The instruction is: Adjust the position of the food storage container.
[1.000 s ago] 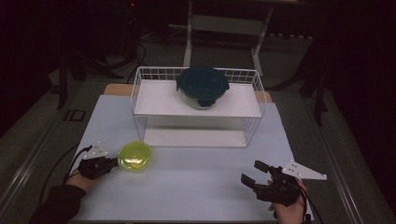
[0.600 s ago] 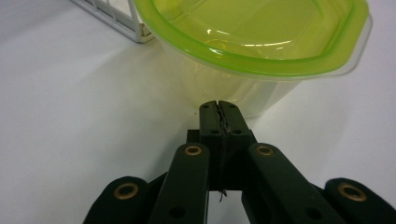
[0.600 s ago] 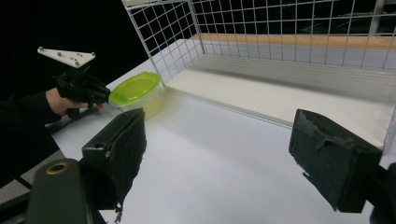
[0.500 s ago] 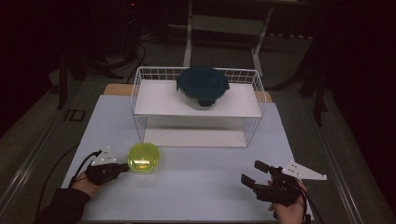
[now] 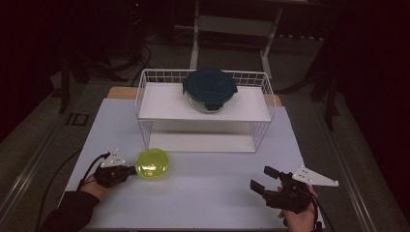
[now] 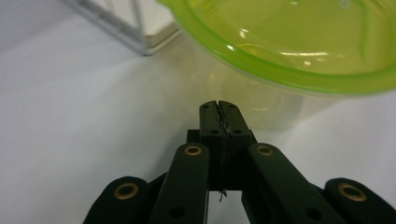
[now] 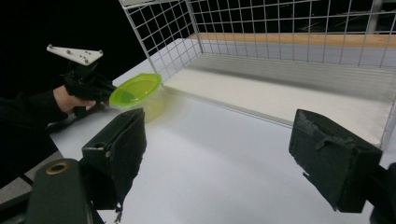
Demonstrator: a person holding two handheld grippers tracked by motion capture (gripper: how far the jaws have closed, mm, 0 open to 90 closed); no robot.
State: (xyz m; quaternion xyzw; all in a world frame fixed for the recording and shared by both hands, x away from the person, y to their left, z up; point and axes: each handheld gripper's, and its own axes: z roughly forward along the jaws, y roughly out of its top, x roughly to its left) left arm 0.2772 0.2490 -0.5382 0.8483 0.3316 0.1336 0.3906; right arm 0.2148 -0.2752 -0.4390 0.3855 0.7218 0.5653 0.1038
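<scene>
White surface [image 5: 203,188] under dim light: your right claw [image 5: 265,182] hovers near you, jaws apart and empty. Your left claw [image 5: 129,169], jaws pressed together, noses the side of the yellow-green tub [image 5: 152,164], before the wire rack [image 5: 145,104]. It looks light, thin, slippery plastic; pinch its rim, gently.

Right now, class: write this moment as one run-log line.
left gripper: shut, tips against yellow-green container | right gripper: open, empty | dark-lidded container: on wire rack shelf
</scene>
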